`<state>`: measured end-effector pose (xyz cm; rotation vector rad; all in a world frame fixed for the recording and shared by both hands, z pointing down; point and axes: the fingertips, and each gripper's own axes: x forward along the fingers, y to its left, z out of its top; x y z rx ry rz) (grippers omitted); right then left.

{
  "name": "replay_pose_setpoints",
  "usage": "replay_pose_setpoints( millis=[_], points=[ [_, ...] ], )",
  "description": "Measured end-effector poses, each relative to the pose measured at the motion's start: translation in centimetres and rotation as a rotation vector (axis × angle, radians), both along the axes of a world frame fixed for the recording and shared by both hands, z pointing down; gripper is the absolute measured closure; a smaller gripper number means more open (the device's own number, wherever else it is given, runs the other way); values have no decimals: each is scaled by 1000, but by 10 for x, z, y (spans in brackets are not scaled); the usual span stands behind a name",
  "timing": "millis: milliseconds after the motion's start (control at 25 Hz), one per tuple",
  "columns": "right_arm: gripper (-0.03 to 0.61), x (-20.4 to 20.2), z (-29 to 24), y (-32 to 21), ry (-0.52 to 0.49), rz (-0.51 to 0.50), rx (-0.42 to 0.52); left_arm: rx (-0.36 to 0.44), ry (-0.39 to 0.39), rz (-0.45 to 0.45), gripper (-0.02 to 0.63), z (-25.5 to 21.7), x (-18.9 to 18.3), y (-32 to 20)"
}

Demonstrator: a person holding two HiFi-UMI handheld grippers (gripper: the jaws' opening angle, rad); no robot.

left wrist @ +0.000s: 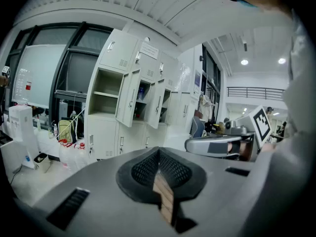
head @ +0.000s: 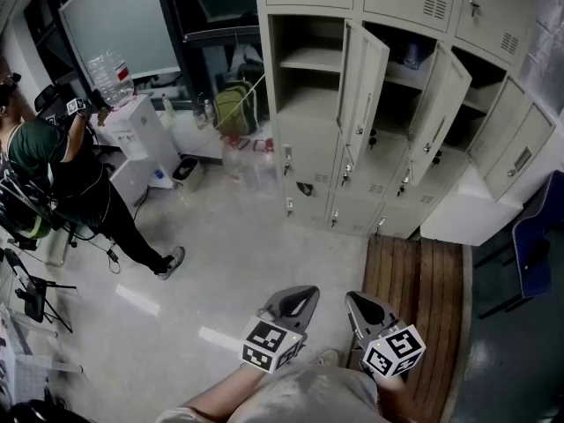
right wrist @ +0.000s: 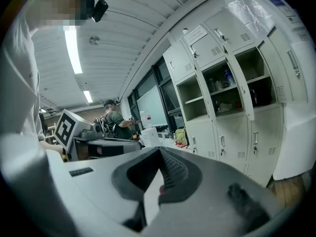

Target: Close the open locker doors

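The left gripper (head: 302,296) and right gripper (head: 356,303) both have their jaws together and empty, well apart from the two open doors (head: 364,86) ahead.

2 beige locker doors (head: 366,91) ajar, middle row, upright.

lockers (head: 308,148) ahead | water dispenser (head: 141,130) left of lockers | person (head: 53,170) left of water dispenser
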<state>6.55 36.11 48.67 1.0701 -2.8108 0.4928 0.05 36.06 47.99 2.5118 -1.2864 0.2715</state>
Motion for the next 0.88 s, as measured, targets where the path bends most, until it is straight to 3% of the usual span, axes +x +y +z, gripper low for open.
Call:
replay_pose_setpoints(
  millis=[880],
  points=[
    [551, -15, -4, 10, 12, -19, -4, 3, 6, 18, 600, -2, -4, 7]
  ],
)
